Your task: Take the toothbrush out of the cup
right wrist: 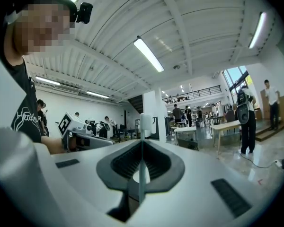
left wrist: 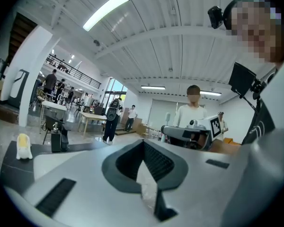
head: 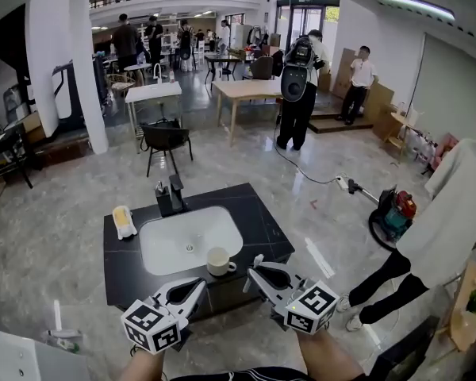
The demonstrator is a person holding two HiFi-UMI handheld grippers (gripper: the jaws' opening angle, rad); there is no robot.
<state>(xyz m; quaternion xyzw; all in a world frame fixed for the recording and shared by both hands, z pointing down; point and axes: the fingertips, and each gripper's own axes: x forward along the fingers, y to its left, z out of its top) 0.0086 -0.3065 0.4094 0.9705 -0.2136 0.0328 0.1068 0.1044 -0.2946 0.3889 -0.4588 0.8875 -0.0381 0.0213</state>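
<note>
A white cup (head: 219,261) stands on the black counter (head: 258,217) at the front right corner of the white sink basin (head: 174,240). My right gripper (head: 254,271) hovers just right of the cup, shut on a pale toothbrush (head: 258,260). In the right gripper view the toothbrush (right wrist: 141,174) runs up between the closed jaws, its head above the tips of my right gripper (right wrist: 142,143). My left gripper (head: 199,286) hangs in front of the counter, below and left of the cup, jaws together and empty. The left gripper view shows my left gripper (left wrist: 143,142) pointing level, with no cup in sight.
A black faucet (head: 169,197) and a yellowish cloth (head: 124,221) sit at the counter's back left. Bystanders stand to the right, with a vacuum cleaner (head: 393,213) on the floor. Tables and chairs fill the hall behind.
</note>
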